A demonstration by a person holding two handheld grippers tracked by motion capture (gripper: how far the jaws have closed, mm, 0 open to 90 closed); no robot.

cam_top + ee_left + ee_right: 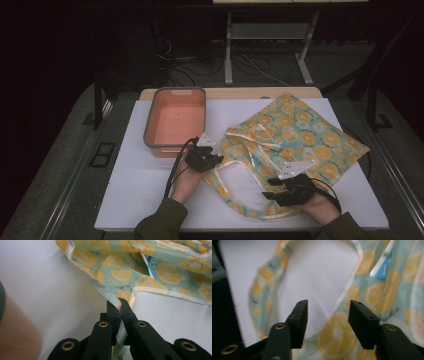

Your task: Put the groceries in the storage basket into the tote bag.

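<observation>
A lemon-print cloth bag (pixel 295 132) lies spread over the right half of the white table (pixel 130 190), its strap looping toward the front. My left gripper (pixel 214 159) sits at the bag's left corner, and in the left gripper view its jaws are shut on the bag's hemmed edge (pixel 117 302), with cloth running down between them. My right gripper (pixel 272 191) hovers over the bag's front strap (pixel 235 205). Seen from the right gripper view, the right gripper (pixel 328 315) stands open above the lemon fabric (pixel 337 336), nothing between the jaws.
An empty salmon-pink tub (pixel 176 120) with a grey rim stands at the table's back left, close behind my left gripper. A corner of the tub (pixel 15 335) shows beside the left jaws. Dark floor, cables and a stand's legs (pixel 265 55) lie beyond the table.
</observation>
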